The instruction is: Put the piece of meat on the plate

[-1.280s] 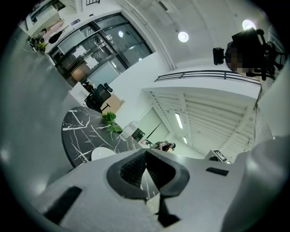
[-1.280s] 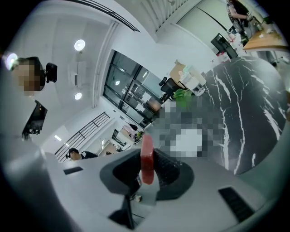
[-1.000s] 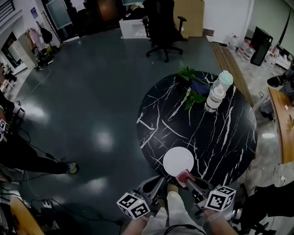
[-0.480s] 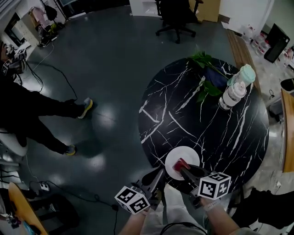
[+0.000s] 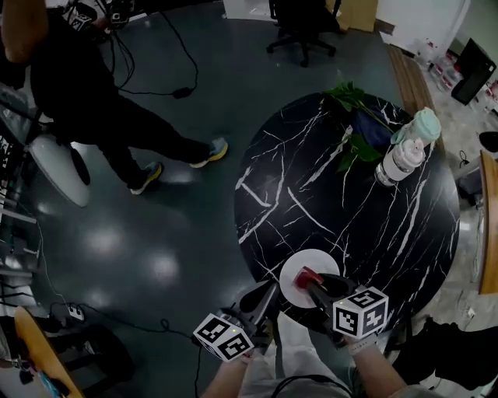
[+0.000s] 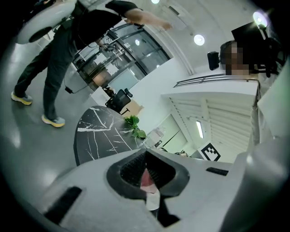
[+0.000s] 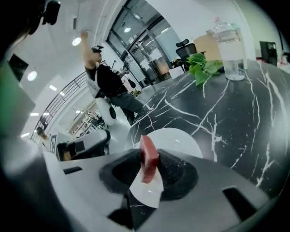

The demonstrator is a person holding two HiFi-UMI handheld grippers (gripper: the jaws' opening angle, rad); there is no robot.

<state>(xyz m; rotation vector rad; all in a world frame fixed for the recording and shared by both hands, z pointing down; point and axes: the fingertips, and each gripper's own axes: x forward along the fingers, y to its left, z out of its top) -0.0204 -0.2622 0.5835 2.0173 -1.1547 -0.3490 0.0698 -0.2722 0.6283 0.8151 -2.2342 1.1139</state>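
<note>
On the near edge of the black marble table (image 5: 342,194) sits a white plate (image 5: 299,264). My right gripper (image 5: 310,281) is shut on a red piece of meat (image 5: 306,276) and holds it just over the plate's middle. The right gripper view shows the meat (image 7: 148,158) upright between the pads, with the plate (image 7: 176,138) beneath. My left gripper (image 5: 264,294) hovers left of the plate at the table's rim. Its tips (image 6: 145,154) meet with nothing between them. Through its gap the meat (image 6: 146,180) shows.
A clear bottle with a pale green cap (image 5: 405,151) and a leafy plant (image 5: 354,105) stand at the table's far side. A person in dark clothes (image 5: 93,93) stands on the grey floor at the left. An office chair (image 5: 303,23) is beyond the table.
My right gripper has carried the meat from the plate's near rim to over its middle and tipped downward. The left gripper sank slightly. A person has walked in at the left.
</note>
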